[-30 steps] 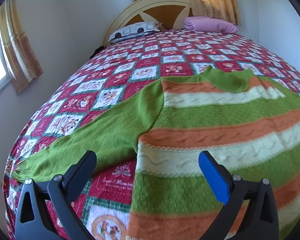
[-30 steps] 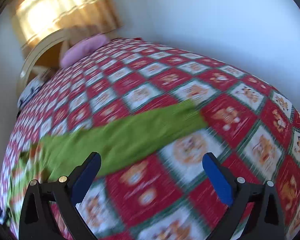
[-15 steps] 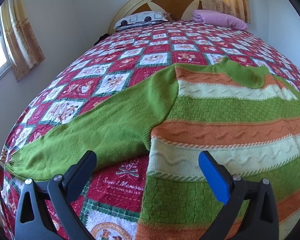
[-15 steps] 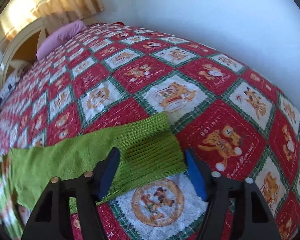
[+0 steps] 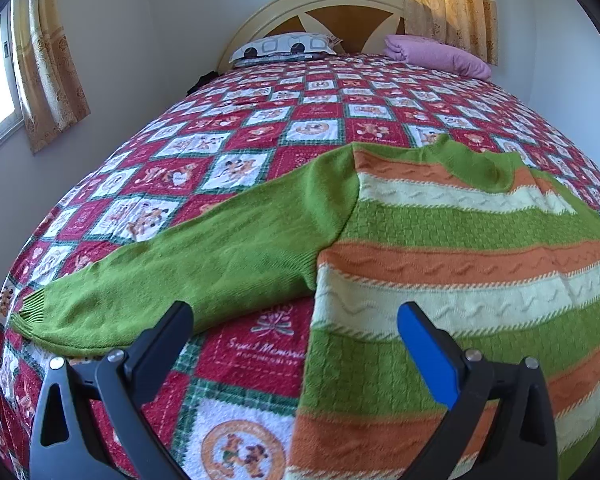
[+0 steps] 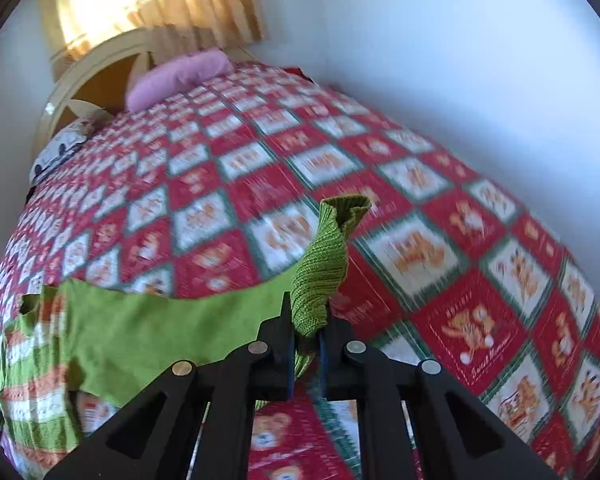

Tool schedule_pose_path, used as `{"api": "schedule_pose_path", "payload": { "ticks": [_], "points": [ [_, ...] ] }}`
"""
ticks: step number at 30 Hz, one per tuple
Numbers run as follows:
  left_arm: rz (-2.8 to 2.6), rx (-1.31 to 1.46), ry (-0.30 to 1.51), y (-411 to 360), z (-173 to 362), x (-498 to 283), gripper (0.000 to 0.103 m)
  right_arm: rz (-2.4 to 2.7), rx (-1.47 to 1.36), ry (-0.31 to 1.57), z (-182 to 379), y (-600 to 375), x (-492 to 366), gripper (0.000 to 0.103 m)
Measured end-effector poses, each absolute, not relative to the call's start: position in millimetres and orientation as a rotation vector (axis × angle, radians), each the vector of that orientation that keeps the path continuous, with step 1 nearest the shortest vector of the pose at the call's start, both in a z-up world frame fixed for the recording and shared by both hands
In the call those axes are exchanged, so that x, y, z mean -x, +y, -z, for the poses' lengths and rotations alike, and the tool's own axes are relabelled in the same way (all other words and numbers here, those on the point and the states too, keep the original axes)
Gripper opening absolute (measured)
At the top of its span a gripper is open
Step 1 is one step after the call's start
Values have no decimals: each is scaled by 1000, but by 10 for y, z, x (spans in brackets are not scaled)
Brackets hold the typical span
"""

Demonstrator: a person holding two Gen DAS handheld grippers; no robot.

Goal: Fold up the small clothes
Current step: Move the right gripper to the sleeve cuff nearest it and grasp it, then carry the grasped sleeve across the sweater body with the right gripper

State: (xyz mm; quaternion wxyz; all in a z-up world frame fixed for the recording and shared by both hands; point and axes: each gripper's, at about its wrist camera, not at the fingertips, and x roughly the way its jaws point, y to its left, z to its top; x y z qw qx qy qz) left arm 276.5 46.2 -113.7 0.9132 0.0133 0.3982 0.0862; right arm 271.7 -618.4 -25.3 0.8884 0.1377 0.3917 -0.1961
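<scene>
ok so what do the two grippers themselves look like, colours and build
Both match: the left gripper and right gripper have matte black plastic frames with triangular cut-outs, round silver screw heads at the joints, and blue pads on the inner faces of the fingers. No cables, markings or sleeves visible.

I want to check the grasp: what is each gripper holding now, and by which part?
The right gripper holds the green sweater by the ribbed cuff of one sleeve. The left gripper holds nothing; its jaws are open.

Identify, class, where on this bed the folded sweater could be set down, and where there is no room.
Free: the wide stretch of quilt between the sweater collar and the pillows, and the patch below the left sleeve. Crowded: the near right side, covered by the sweater body; the right gripper holds the other cuff.
</scene>
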Motion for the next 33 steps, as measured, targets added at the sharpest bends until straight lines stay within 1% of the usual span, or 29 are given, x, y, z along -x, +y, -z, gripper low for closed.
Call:
{"api": "schedule_pose_path", "payload": {
  "ticks": [9,21,27,33],
  "points": [
    [-158,24,816,581,1166,-2642,103,311,-131,712,-598,-5424,-2955,8],
    [-148,87,816,807,1226,-2579,103,123,70,636,-1234,-4074,-3206,8],
    [-127,103,811,848,1250,-2563,103,8,170,620,-1381,-3300,-3267,8],
    [-129,117,817,916,1281,-2563,103,-112,251,623,-1165,-2512,-3331,8]
  ]
}}
